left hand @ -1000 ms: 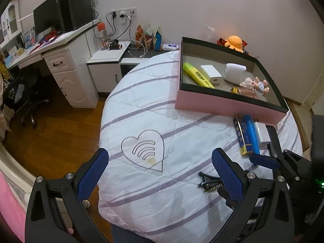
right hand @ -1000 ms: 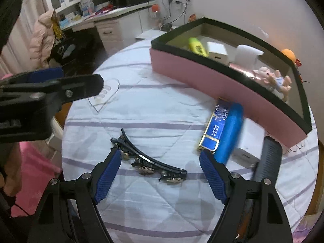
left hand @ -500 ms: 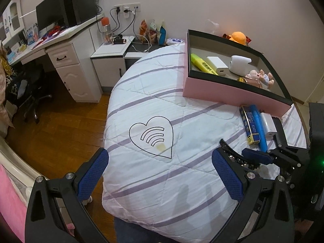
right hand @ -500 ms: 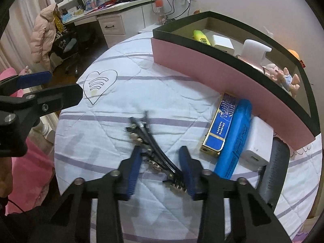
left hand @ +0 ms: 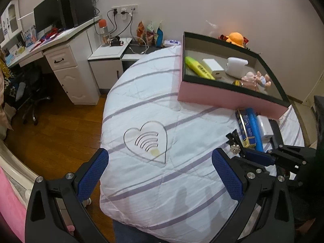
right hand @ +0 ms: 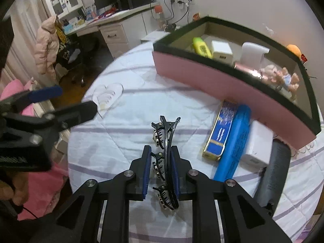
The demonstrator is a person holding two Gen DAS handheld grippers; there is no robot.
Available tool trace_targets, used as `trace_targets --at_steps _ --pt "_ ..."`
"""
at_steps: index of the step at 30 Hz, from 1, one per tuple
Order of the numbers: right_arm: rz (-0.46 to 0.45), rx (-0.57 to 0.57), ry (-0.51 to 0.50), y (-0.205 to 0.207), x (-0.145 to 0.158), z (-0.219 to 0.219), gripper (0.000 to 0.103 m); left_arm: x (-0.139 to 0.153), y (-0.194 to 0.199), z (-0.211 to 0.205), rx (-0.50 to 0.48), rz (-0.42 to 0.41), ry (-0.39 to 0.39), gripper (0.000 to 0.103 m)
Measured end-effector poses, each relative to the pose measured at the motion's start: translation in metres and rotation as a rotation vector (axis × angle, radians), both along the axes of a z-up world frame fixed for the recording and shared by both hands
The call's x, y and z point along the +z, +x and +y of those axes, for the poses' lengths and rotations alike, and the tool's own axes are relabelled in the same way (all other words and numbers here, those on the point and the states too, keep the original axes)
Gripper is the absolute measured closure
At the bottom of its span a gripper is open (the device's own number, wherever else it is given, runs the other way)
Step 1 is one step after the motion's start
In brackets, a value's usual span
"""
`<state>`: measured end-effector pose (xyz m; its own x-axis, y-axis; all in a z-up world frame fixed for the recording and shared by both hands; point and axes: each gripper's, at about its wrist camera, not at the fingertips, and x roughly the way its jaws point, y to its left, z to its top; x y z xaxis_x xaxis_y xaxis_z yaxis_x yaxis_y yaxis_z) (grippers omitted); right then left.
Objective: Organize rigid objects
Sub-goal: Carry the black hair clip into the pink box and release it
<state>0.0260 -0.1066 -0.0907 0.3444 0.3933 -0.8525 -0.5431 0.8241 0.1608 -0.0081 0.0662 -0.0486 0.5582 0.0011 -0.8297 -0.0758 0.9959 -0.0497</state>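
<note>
Now the pink box (right hand: 222, 89) sits far across the quilt, already holding several items. Nearer, the right gripper (right hand: 161, 172) has just clenched on the black hair clip (right hand: 166, 141) (lying loose a second ago), ready for lifting; the left gripper (left hand: 160, 174) hangs released, empty.

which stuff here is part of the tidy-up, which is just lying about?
Job:
- hair clip, clamped in right hand-held gripper
- pink box
- blue case, charger beside box

Lying about:
- heart coaster
- desk
- orange plush
</note>
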Motion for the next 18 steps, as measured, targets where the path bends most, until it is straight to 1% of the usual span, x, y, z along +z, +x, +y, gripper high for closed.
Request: trace_targets --at_steps 3,6,8,11,15,17,18 --pt "-0.023 -0.018 0.043 0.007 0.018 -0.005 0.084 0.011 0.007 -0.002 -0.004 -0.031 -0.003 0.000" --pt "-0.058 -0.043 0.072 0.020 0.040 -0.012 0.084 0.025 0.024 -0.004 -0.004 -0.067 -0.010 0.000" --pt "-0.085 -0.073 0.095 0.036 0.055 -0.020 0.084 0.033 0.039 -0.008 -0.007 -0.093 -0.009 0.000" --pt "-0.119 -0.127 0.108 0.061 0.069 -0.035 0.084 0.040 0.063 -0.016 -0.016 -0.117 -0.013 0.000" --pt "-0.144 -0.240 0.116 0.103 0.079 -0.063 0.084 0.042 0.097 -0.032 -0.044 -0.132 -0.009 0.000" --pt "-0.145 -0.305 0.098 0.132 0.075 -0.081 0.084 0.039 0.116 -0.040 -0.059 -0.130 -0.009 0.000" --pt "-0.142 -0.322 0.092 0.140 0.072 -0.085 0.084 0.037 0.125 -0.044 -0.063 -0.125 -0.010 0.000"
